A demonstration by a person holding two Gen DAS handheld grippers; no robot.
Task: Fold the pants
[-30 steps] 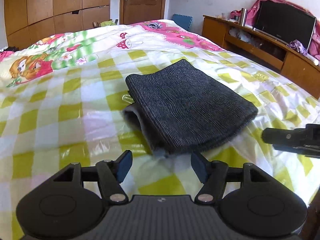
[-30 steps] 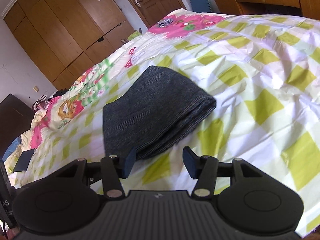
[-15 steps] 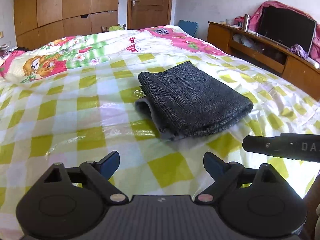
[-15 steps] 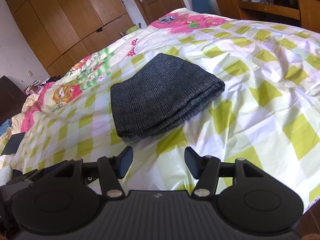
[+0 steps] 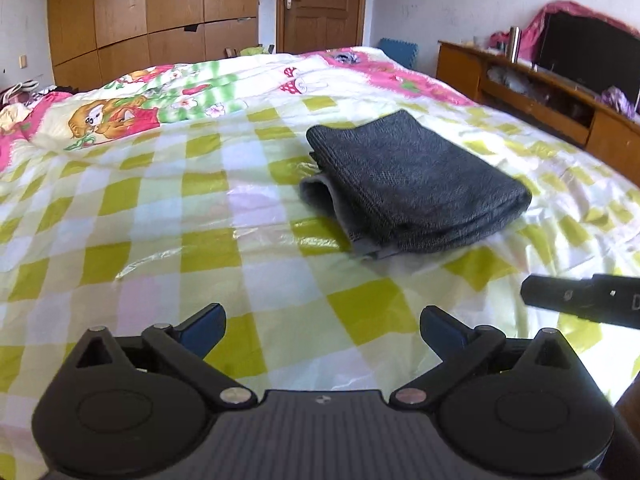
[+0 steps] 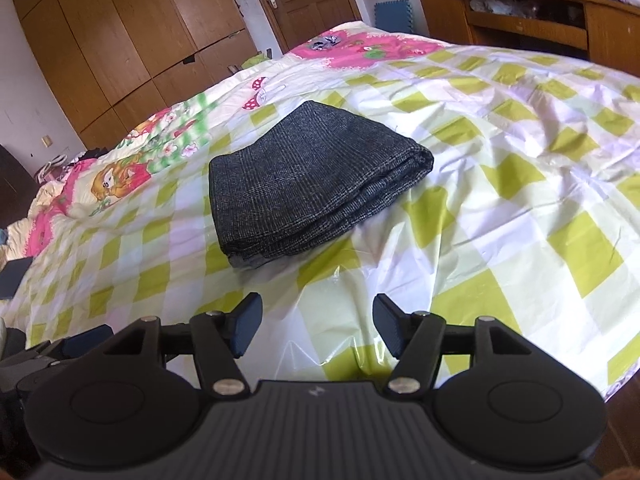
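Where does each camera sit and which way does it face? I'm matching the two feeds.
Left wrist: on the left gripper, looking forward and down over the bed at the folded pants; right gripper at the right edge.
Right wrist: on the right gripper, same aim at the pants; its own open fingers show.
Shared: pants, bed, wardrobe, door.

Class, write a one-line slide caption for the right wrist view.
Folded dark pants lie on the checked bedspread, beyond the open, empty right gripper.
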